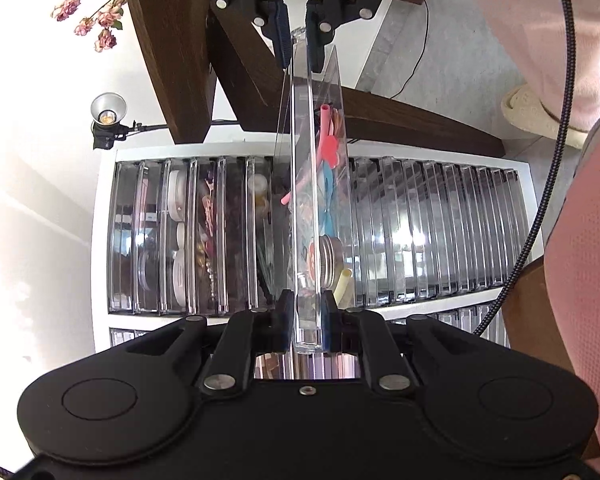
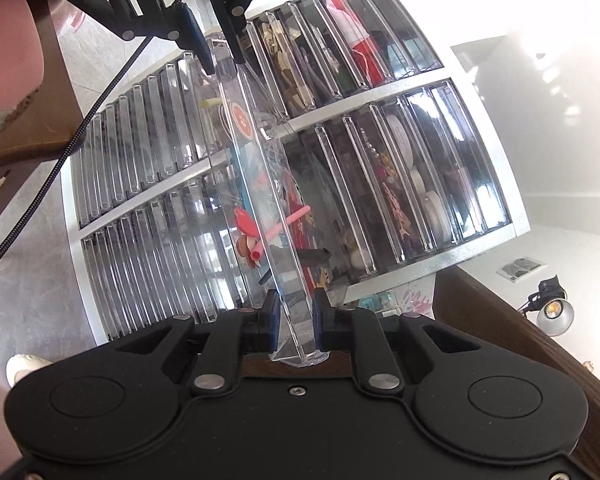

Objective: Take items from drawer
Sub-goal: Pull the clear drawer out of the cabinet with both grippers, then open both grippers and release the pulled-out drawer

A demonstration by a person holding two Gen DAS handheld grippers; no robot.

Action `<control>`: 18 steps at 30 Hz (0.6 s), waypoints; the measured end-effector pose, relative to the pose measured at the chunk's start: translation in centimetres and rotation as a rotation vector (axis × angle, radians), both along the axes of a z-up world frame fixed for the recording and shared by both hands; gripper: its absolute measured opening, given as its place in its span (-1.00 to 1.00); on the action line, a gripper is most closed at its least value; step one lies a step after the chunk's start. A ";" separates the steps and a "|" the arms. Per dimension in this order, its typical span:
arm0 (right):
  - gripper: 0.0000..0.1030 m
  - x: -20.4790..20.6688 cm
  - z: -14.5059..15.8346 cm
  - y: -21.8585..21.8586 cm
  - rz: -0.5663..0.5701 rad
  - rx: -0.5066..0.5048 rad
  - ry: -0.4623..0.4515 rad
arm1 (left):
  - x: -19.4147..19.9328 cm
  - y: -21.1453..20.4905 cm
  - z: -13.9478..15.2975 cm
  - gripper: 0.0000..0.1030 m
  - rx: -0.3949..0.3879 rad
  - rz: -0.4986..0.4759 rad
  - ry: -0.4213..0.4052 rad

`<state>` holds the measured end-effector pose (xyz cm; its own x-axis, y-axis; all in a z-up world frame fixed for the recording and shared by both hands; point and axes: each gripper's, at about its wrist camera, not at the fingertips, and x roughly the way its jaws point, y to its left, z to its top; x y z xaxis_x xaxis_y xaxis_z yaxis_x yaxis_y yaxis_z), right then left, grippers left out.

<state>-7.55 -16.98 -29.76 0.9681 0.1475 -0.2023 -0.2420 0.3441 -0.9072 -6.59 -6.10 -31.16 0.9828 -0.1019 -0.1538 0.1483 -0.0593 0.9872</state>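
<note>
Gripping one clear acrylic drawer (image 1: 306,208) at both ends: my left gripper (image 1: 306,320) is clamped on the near end of its front panel, my right gripper (image 2: 296,326) is clamped on the opposite end. Each wrist view shows the other gripper pinching the far end, so the panel runs straight out from between my fingers.

Two-handed hold because the drawer is long, thin and slippery (one pinch would let it twist). Pads (image 1: 286,312) press flat on both faces of the panel, no gap visible.

The drawer is pulled out from the white frame cabinet of clear drawers (image 2: 496,152), which sits beyond my fingers. I can't tell if it is fully free of its slot.

Items inside, past my fingertips along the panel:
- round metal tin with an orange label (image 1: 327,256)
- pink straw-like tube (image 2: 288,220)
- red heart-shaped piece (image 1: 330,148)
- pale yellow tube (image 1: 345,282)
- something blue, too blurred to name

The items lie against the clear walls, so nothing has been taken out yet. Judgement: step in hand is drawing the drawer clear and keeping it steady so the contents don't slide.

A braided black cable (image 2: 60,156) hangs left of my right fingers, away from the drawer. A brown wooden table edge (image 2: 480,308) sits just right of them.
</note>
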 end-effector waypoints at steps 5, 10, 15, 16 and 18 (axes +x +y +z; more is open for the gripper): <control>-0.68 0.0 0.0 0.0 0.000 -0.004 0.008 | 0.0 0.0 0.0 -0.73 -0.004 0.008 0.001; -0.66 0.1 -0.2 0.1 -0.003 -0.010 0.019 | -0.1 -0.2 0.1 -0.72 -0.009 0.015 0.007; -0.21 0.0 -0.1 0.0 -0.021 0.000 0.066 | -0.3 -0.2 0.1 -0.51 -0.025 0.025 0.026; 0.14 -0.1 0.0 -0.1 -0.024 0.013 0.068 | -0.4 -0.2 0.2 -0.21 -0.029 0.023 0.016; 0.51 -0.2 0.6 -0.3 -0.033 0.044 0.076 | -0.5 -0.2 0.4 0.54 -0.037 0.020 0.008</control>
